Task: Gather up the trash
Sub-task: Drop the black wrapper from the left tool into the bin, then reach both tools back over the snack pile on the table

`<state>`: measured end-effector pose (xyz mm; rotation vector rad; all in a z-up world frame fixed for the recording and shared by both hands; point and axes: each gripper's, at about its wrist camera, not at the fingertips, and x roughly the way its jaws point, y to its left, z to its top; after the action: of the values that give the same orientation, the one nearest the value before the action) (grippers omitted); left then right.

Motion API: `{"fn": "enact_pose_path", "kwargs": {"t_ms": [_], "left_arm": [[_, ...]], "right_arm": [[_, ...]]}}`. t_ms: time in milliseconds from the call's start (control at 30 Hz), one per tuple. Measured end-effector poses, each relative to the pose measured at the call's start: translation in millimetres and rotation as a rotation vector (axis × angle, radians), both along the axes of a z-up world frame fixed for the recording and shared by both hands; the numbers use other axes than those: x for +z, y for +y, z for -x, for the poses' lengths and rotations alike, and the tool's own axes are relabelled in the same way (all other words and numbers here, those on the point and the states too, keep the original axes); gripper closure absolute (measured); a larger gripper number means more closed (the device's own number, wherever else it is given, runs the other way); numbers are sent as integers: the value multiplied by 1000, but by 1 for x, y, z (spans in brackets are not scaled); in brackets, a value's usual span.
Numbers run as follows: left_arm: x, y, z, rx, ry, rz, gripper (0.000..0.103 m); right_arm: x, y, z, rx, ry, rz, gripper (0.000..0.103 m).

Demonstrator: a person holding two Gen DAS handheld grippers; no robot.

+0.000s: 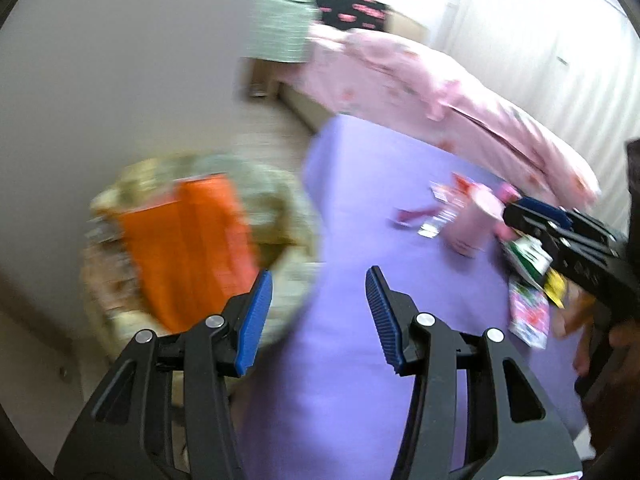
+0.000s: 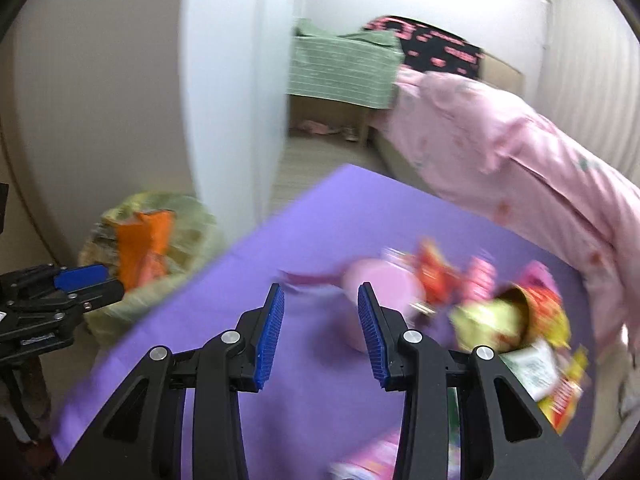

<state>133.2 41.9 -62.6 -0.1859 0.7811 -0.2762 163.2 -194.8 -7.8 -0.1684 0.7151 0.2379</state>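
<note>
A bin lined with a pale bag [image 1: 280, 204] [image 2: 192, 220] stands on the floor left of the purple surface [image 1: 360, 360] [image 2: 320, 232], with an orange wrapper [image 1: 188, 248] [image 2: 144, 240] in it. My left gripper [image 1: 320, 316] is open and empty, over the bin's edge and the purple surface; it also shows in the right wrist view [image 2: 100, 284]. My right gripper [image 2: 320, 332] is open and empty, just before a pink cup [image 2: 380, 288] [image 1: 476, 220]. Snack wrappers [image 2: 532, 320] [image 1: 528, 256] lie scattered on the right of the surface.
A pink quilt [image 1: 440, 92] [image 2: 520, 160] lies along the bed behind the purple surface. A green striped cloth [image 2: 344, 68] and a black patterned cloth [image 2: 440, 48] sit at the far end. A white wall [image 2: 232, 80] stands to the left.
</note>
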Motion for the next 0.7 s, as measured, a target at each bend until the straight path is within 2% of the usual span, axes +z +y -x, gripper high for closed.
{"fn": "enact_pose_path", "kwargs": {"t_ms": [133, 433, 533, 633, 700], "left_arm": [[2, -41, -7, -148, -28, -9, 57], [8, -109, -27, -329, -38, 18, 57], [5, -127, -30, -351, -33, 3, 57], [-1, -135, -30, -356, -7, -3, 57], [-4, -137, -31, -354, 6, -7, 57]], "right_arm": [[-5, -63, 7, -123, 8, -3, 65], [-8, -160, 4, -309, -20, 24, 63], [-9, -176, -10, -316, -12, 15, 63], [-14, -181, -33, -277, 23, -16, 63], [-20, -180, -47, -267, 30, 5, 63]]}}
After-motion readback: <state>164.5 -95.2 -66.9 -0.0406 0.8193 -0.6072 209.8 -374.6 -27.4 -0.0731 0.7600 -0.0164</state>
